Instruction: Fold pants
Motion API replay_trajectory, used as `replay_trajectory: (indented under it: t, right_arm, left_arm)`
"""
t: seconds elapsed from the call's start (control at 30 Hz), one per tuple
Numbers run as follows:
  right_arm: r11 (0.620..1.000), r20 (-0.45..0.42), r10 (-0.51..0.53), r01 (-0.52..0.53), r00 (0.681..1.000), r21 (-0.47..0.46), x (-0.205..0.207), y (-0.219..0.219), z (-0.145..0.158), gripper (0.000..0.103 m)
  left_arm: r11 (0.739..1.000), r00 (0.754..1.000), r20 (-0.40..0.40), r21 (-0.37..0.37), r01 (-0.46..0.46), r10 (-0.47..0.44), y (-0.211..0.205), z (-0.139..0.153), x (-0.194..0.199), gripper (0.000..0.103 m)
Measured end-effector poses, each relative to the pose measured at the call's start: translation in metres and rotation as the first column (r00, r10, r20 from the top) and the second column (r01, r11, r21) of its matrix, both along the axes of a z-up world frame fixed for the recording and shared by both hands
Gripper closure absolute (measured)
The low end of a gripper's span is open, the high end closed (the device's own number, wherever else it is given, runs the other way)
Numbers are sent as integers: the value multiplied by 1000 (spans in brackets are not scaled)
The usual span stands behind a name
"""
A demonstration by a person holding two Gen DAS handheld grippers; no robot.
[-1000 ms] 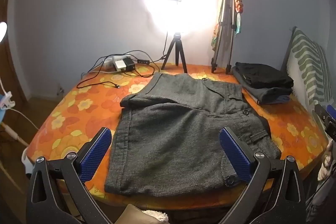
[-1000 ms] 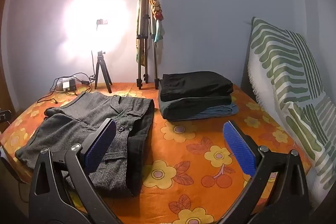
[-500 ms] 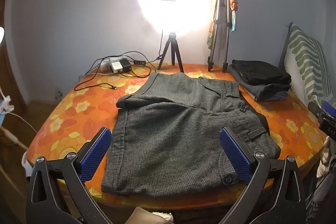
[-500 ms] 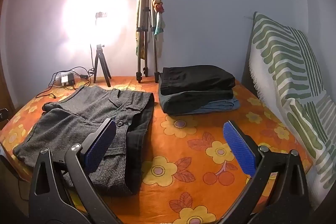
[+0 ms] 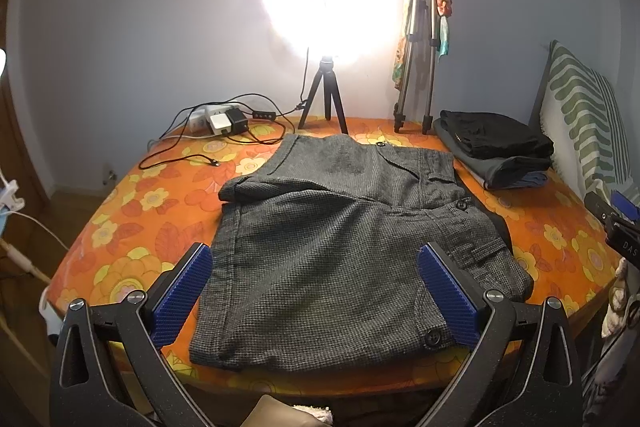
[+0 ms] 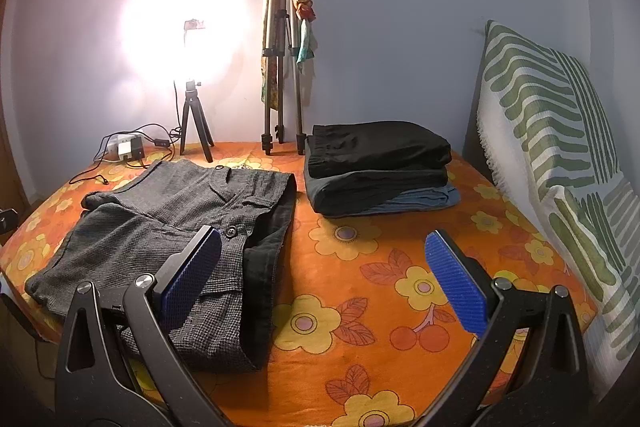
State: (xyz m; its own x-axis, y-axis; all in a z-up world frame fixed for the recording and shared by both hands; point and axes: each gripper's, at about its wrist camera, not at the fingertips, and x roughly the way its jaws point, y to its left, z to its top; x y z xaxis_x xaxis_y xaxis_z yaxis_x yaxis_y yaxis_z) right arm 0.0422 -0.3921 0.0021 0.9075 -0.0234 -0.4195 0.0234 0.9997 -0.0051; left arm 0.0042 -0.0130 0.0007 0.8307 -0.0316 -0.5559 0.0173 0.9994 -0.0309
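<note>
Grey checked pants [image 5: 340, 243] lie folded over on the orange flowered table, waist side to the right with buttons and a dark lining showing; they also show in the right wrist view [image 6: 172, 227]. My left gripper [image 5: 316, 291] is open and empty, held back above the pants' near edge. My right gripper [image 6: 324, 279] is open and empty, over the tablecloth just right of the pants. Its tip shows at the right edge of the left wrist view [image 5: 616, 219].
A stack of folded dark clothes [image 6: 380, 167] sits at the back right. A ring light on a small tripod [image 5: 324, 99], a folded tripod [image 5: 416, 59], and a power strip with cables [image 5: 220, 123] stand at the back. A green striped cushion [image 6: 560, 155] leans at the right.
Both grippers have pulled back slightly from the table, so more of the near edge shows. The pants have not moved.
</note>
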Motion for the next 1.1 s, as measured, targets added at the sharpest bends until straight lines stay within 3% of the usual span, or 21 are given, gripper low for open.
replay_trajectory:
  t: [1.1]
  right_arm:
    - [1000, -18, -20, 20, 1000, 0, 3, -6, 1, 0]
  left_arm:
    - [1000, 1000, -4, -2, -8, 8, -1, -4, 0, 1]
